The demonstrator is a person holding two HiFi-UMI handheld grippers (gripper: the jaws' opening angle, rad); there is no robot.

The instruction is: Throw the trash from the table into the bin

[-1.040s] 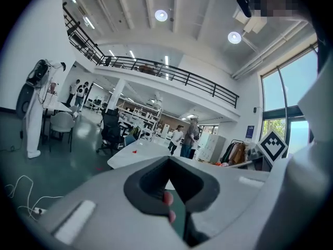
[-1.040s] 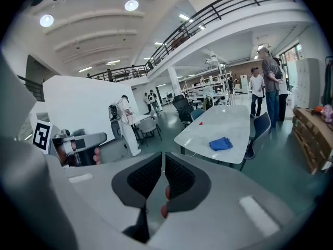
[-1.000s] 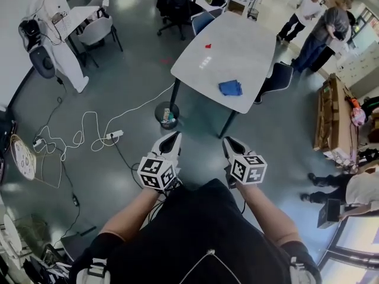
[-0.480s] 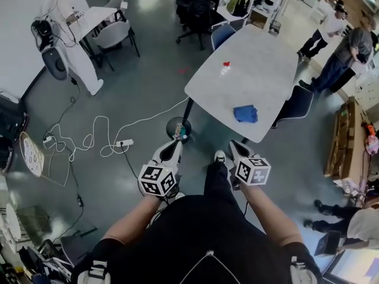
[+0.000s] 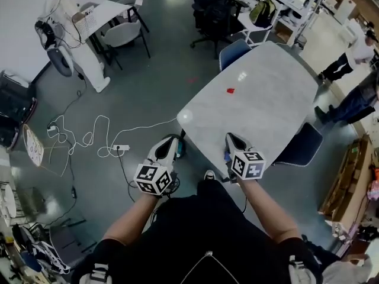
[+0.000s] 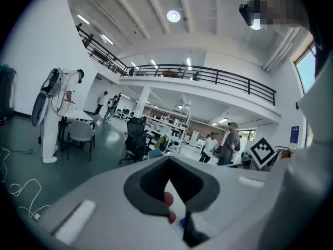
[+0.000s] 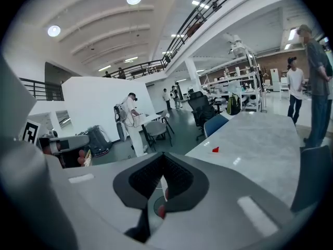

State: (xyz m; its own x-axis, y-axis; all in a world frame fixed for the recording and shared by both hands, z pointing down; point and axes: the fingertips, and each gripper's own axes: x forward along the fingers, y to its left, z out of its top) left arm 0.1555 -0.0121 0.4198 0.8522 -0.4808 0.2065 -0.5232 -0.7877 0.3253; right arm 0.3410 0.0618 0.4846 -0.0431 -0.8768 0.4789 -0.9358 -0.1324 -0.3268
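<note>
A small red scrap (image 5: pixel 229 90) lies on the pale marbled table (image 5: pixel 266 117); the right gripper view shows the scrap (image 7: pixel 215 149) far ahead on the tabletop. The dark round bin (image 5: pixel 179 148) stands on the floor by the table's near corner, partly hidden by my left gripper (image 5: pixel 170 145). The left jaws are shut with nothing seen between them. My right gripper (image 5: pixel 230 139), shut and empty, hangs over the table's near edge. A sliver of blue (image 5: pixel 225 155) shows beside it; what it is I cannot tell.
A white cable and power strip (image 5: pixel 121 148) trail across the floor at left. A blue chair (image 5: pixel 234 52) and a dark one (image 5: pixel 302 147) flank the table. A black office chair (image 5: pixel 213 16) stands behind. One person stands at a desk at upper left (image 5: pixel 59 5), another at far right (image 5: pixel 355 52).
The table and bin have come much closer as both grippers moved forward. The blue cloth seen on the table's near end earlier is now covered by the right gripper.
</note>
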